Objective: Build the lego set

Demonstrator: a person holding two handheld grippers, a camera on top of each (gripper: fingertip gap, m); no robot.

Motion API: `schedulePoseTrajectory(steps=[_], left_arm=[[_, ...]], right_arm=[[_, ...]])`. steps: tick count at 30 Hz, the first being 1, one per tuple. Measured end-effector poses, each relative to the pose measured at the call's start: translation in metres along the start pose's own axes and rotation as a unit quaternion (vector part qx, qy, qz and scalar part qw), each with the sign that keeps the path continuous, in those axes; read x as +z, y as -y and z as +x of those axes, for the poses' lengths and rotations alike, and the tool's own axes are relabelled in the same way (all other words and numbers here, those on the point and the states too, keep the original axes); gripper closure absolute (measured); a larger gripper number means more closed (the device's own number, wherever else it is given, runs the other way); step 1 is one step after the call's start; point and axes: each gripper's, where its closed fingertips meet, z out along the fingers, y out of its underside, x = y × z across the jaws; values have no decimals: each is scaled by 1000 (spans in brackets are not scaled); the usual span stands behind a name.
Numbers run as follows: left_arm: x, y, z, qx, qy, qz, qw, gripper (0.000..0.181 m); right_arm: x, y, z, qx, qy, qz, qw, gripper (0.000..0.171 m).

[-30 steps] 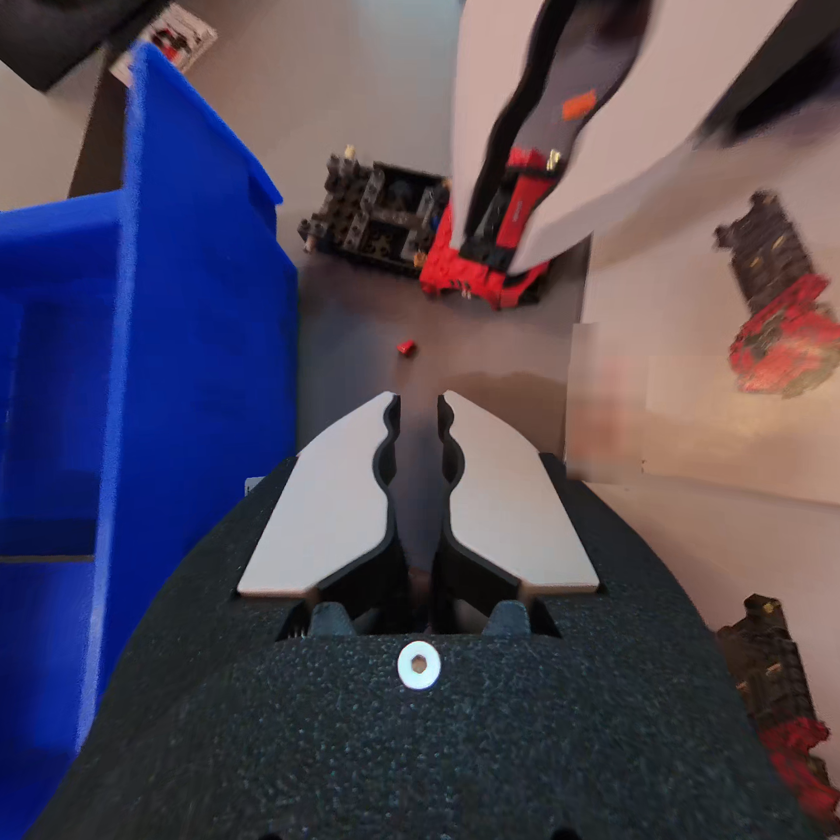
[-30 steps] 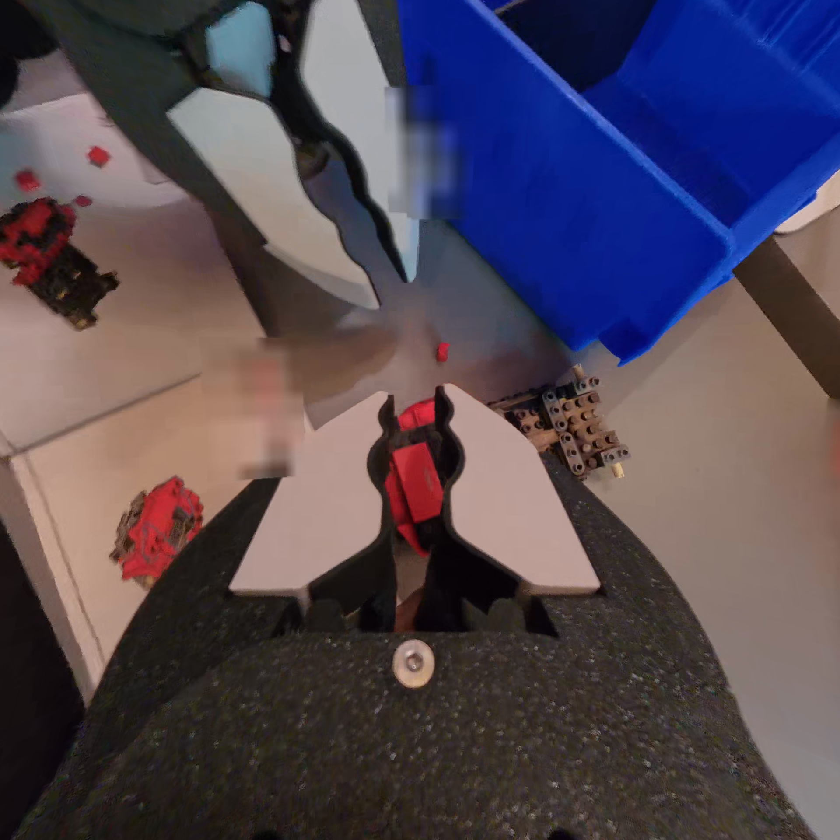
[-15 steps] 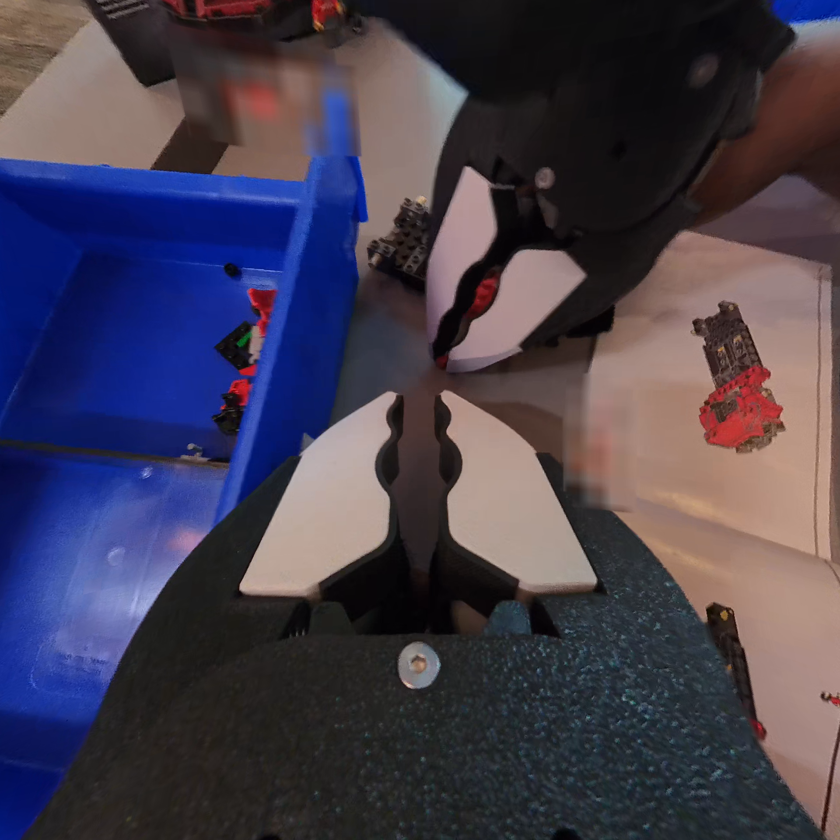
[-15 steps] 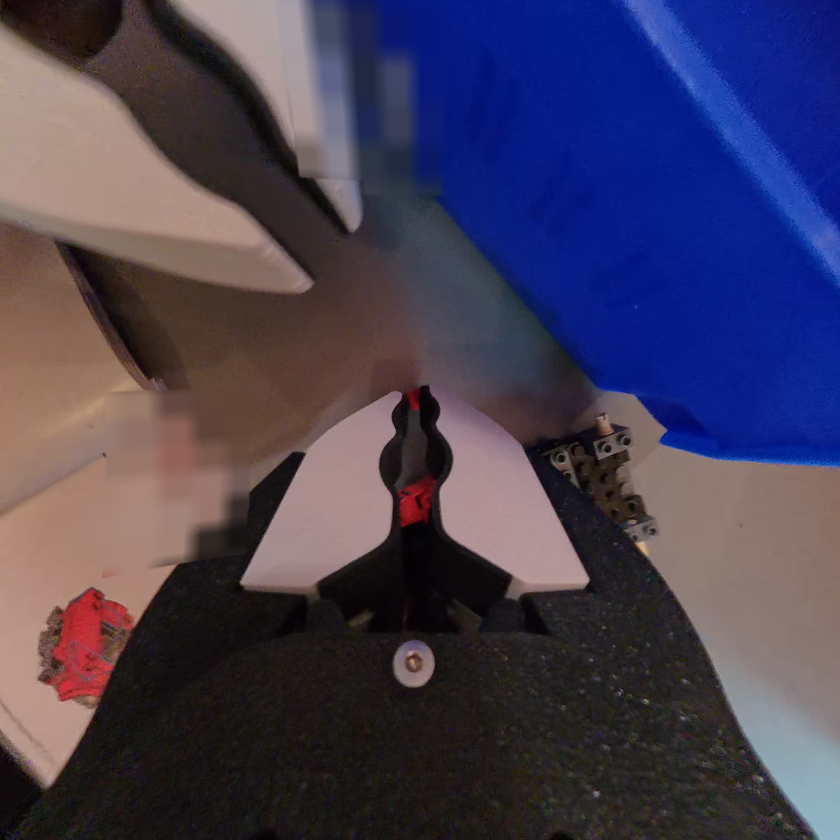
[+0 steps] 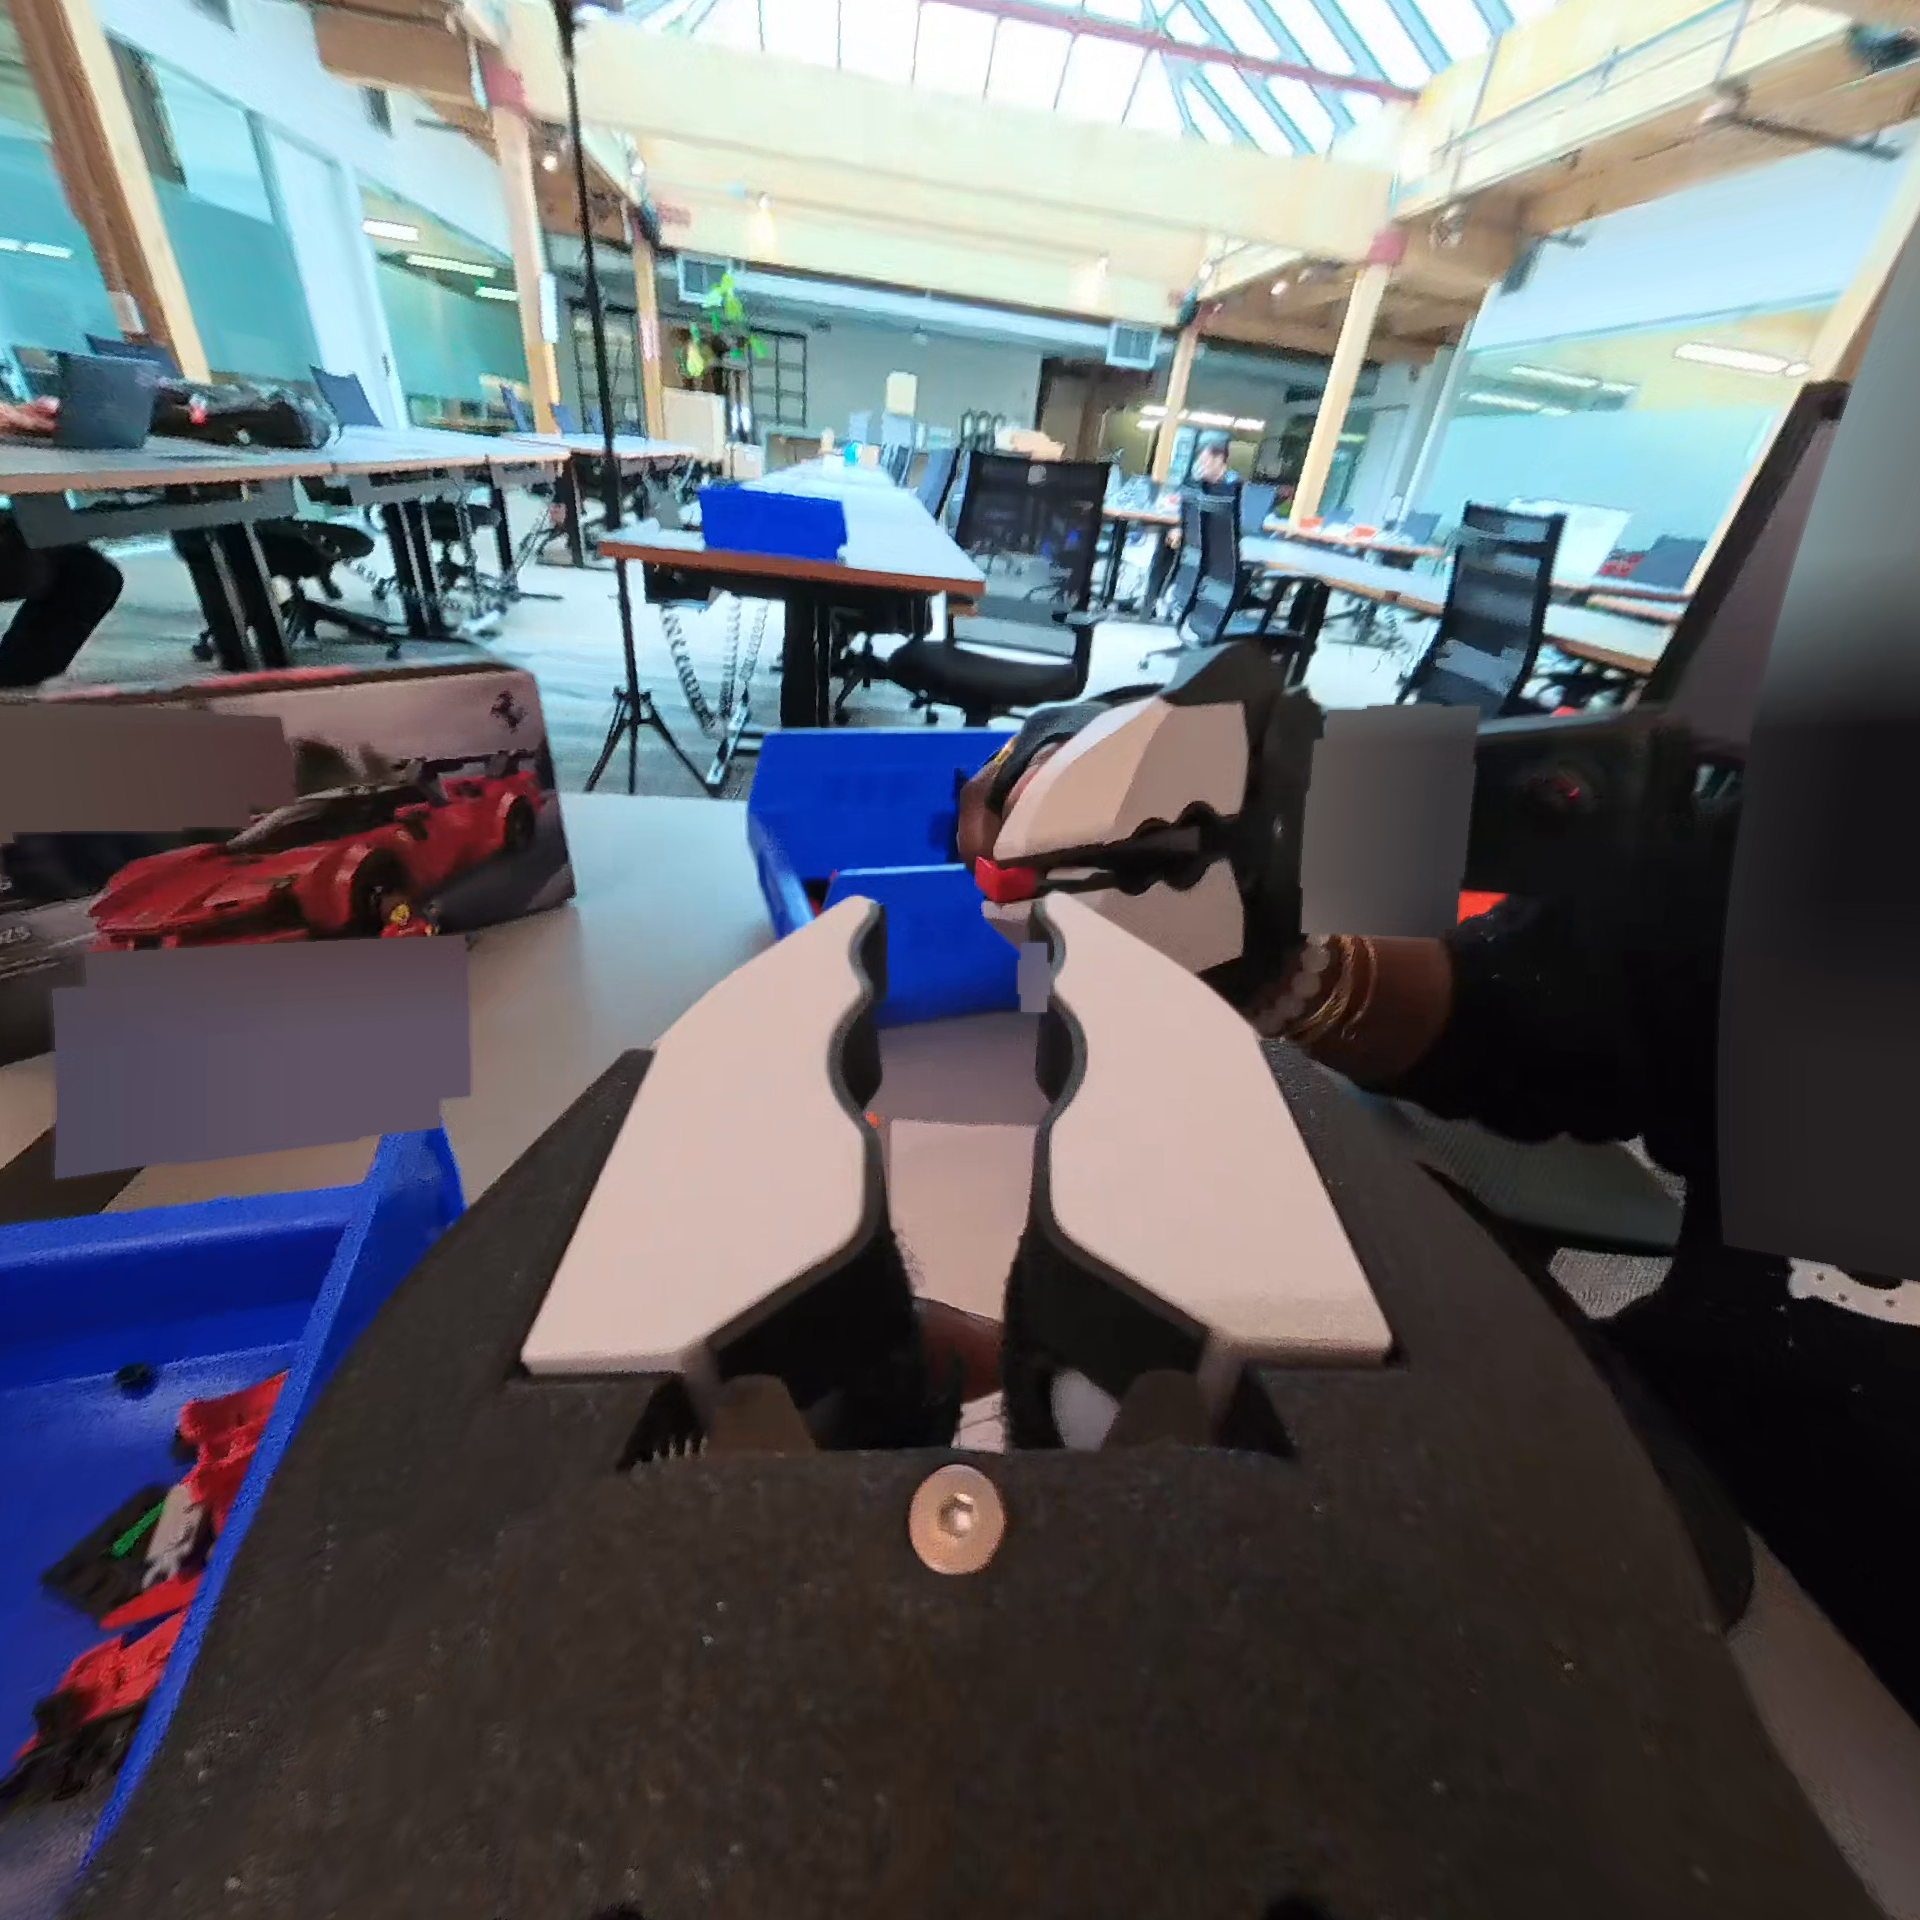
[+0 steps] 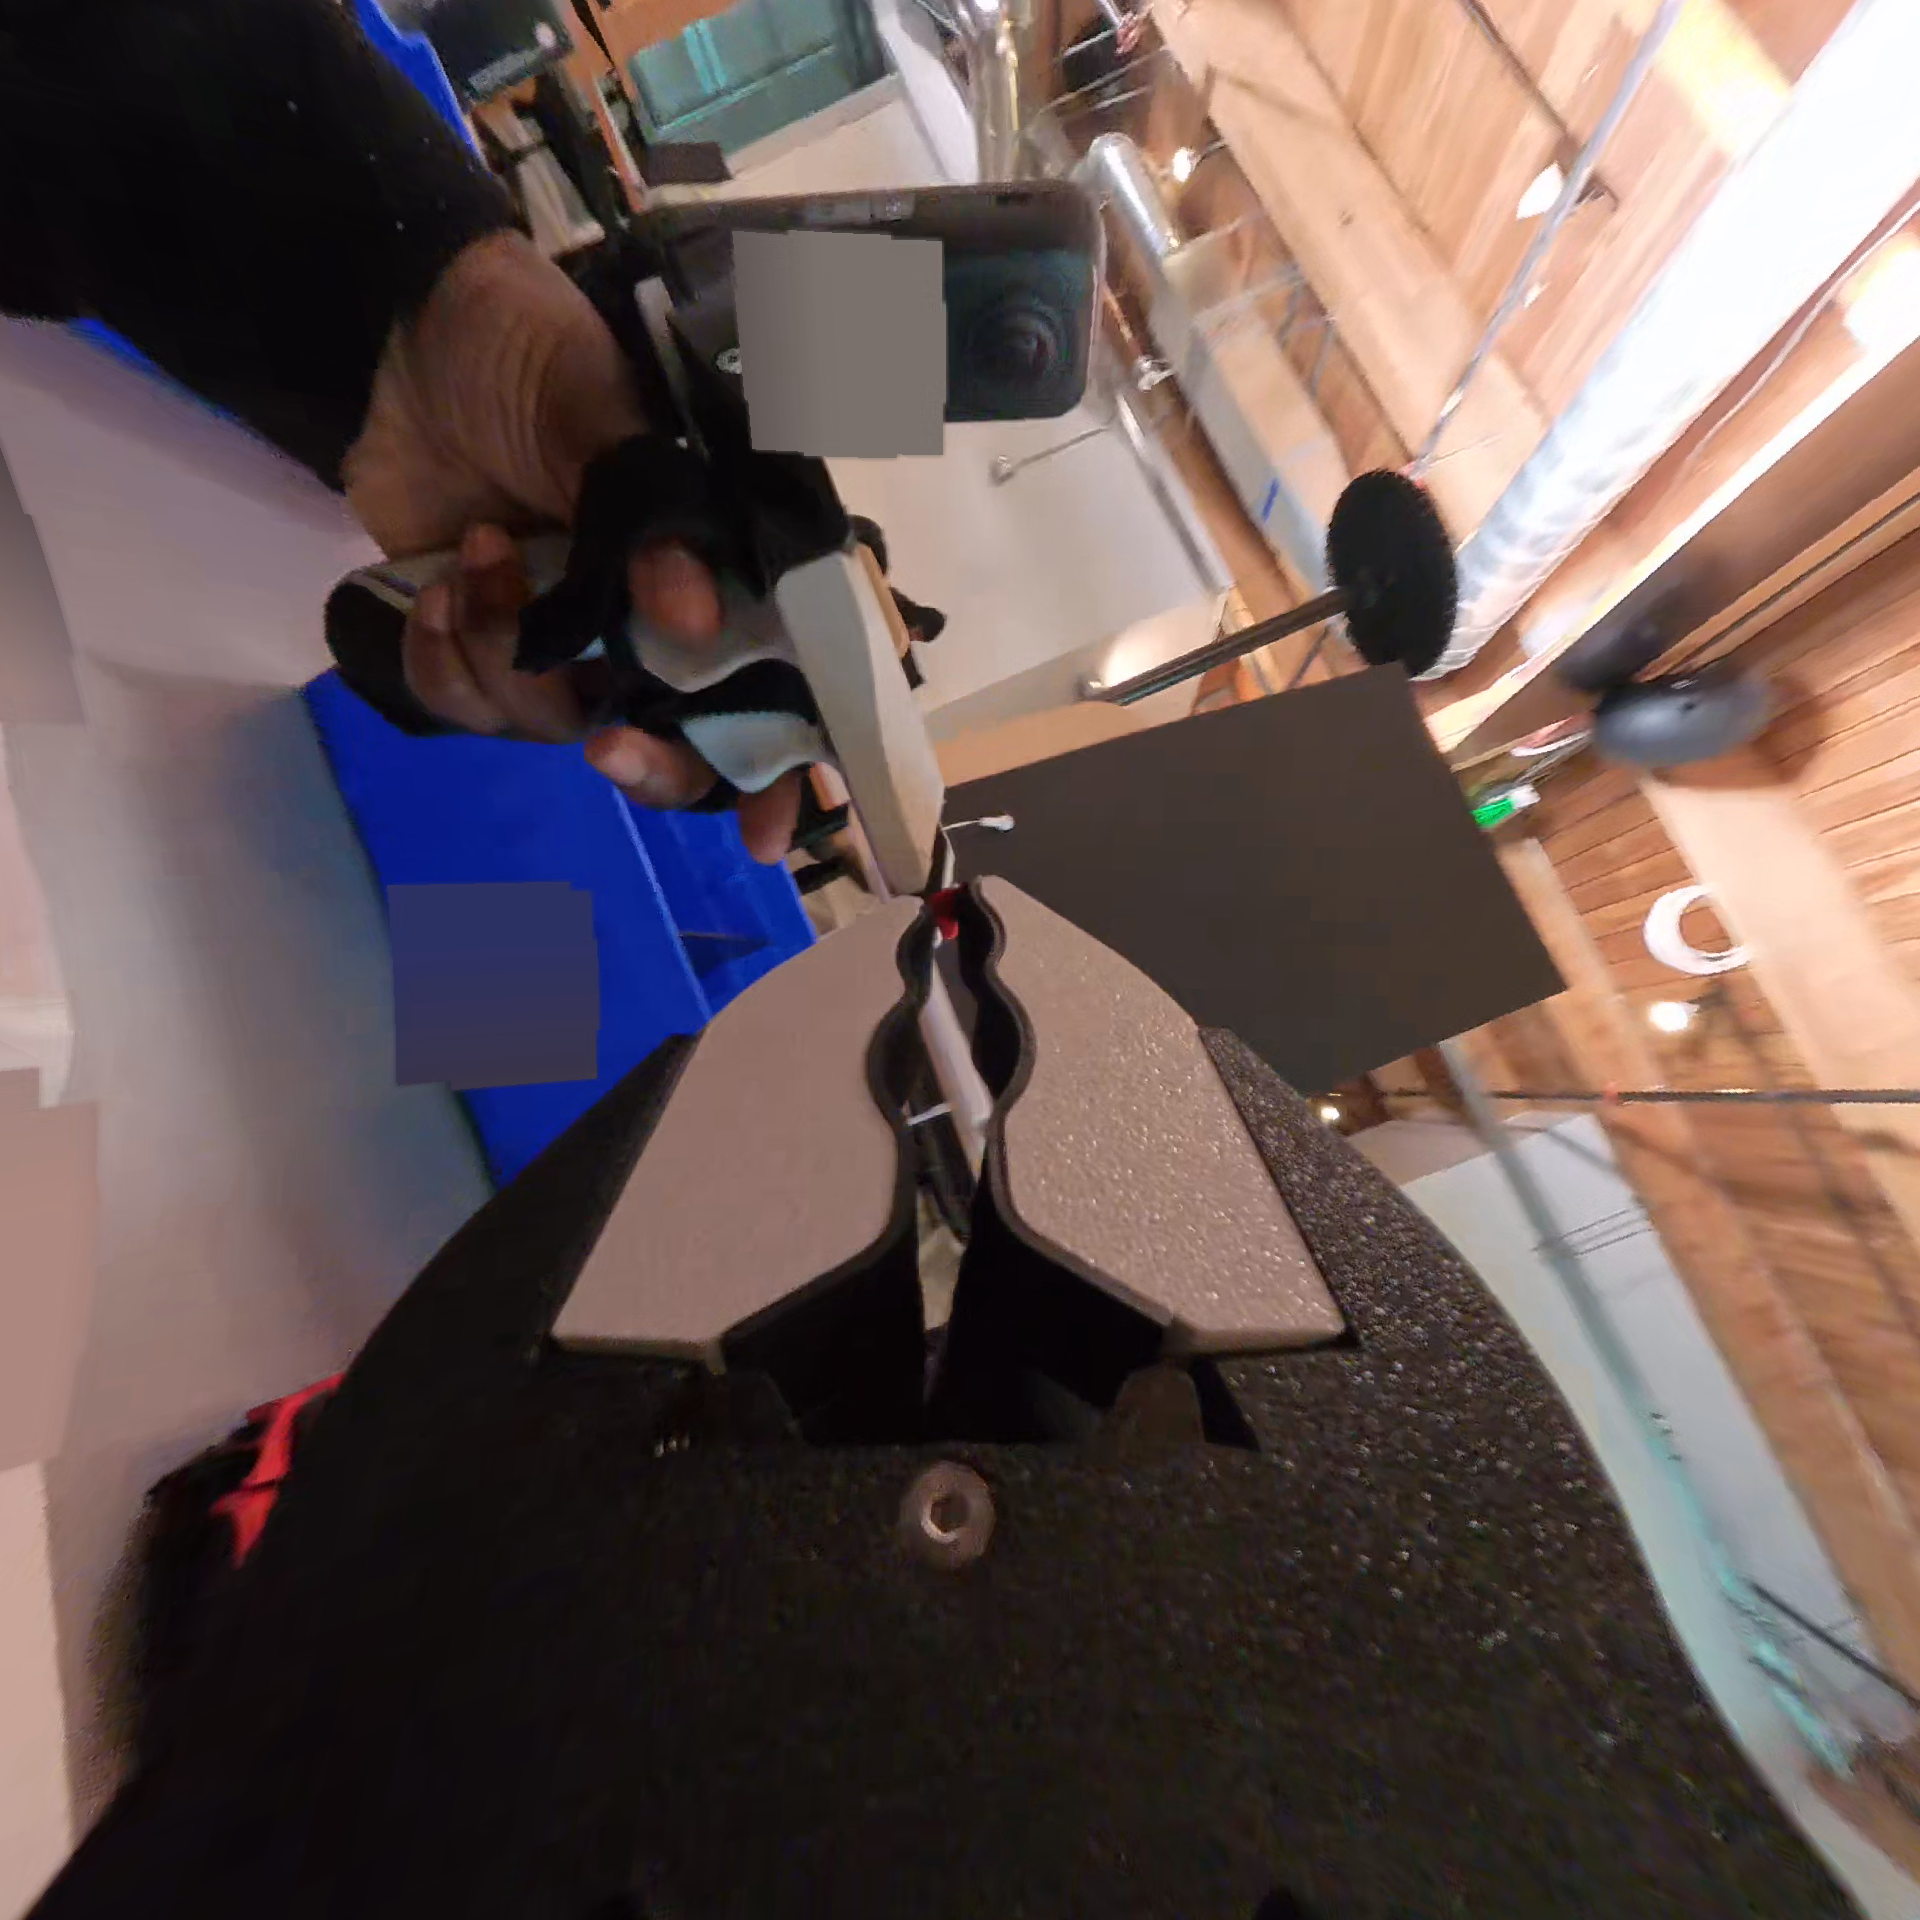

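Observation:
My right gripper (image 6: 948,909) is shut on a small red lego piece (image 6: 943,906) pinched at its very tips. In the left wrist view the right gripper (image 5: 987,878) lies on its side, the red piece (image 5: 1006,881) sticking out just above and beyond my left fingertips. My left gripper (image 5: 956,925) is open and empty, held above the table, pointing level. In the right wrist view a hand holds the left gripper, and one of its fingers (image 6: 862,707) nearly touches the red piece.
A blue bin (image 5: 156,1299) at the lower left holds red and black lego pieces (image 5: 156,1538). A second blue bin (image 5: 862,800) stands behind the grippers on the grey table (image 5: 644,883). The lego set box (image 5: 312,821) stands at the left.
Both grippers have lifted off the table and tilted up to level. The right gripper now holds only a small red piece at its tips, close to the left fingertips.

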Motion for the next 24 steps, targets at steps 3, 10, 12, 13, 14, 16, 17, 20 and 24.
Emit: schedulePoseTrajectory(steps=[3, 10, 12, 13, 14, 16, 17, 20, 24], left_arm=[[0, 8, 10, 2, -21, 12, 1000, 164], [2, 8, 19, 21, -33, 2, 999, 173], [1, 8, 21, 25, -43, 4, 999, 174], [0, 8, 23, 28, -52, 7, 998, 174], [-2, 9, 26, 27, -68, 12, 997, 174], [-10, 14, 38, 2, -125, 34, 992, 174], [-15, 16, 45, -16, -160, 43, 986, 174], [-27, 20, 62, -62, -248, 63, 965, 174], [-34, 20, 74, -103, -315, 73, 941, 174]], right_arm=[[-3, 7, 2, -31, -9, 1, 999, 167], [-4, 8, 2, -53, -11, -8, 999, 167], [-5, 11, 1, -50, -9, -3, 999, 167], [-5, 13, 0, -37, -3, 5, 999, 166], [-7, 17, 0, -5, 8, 18, 1000, 161], [-12, 29, 2, 94, 49, 72, 992, 152], [-16, 34, 3, 143, 80, 98, 982, 151], [-23, 50, 0, 214, 175, 149, 950, 151], [-23, 65, -5, 192, 233, 171, 938, 150]])
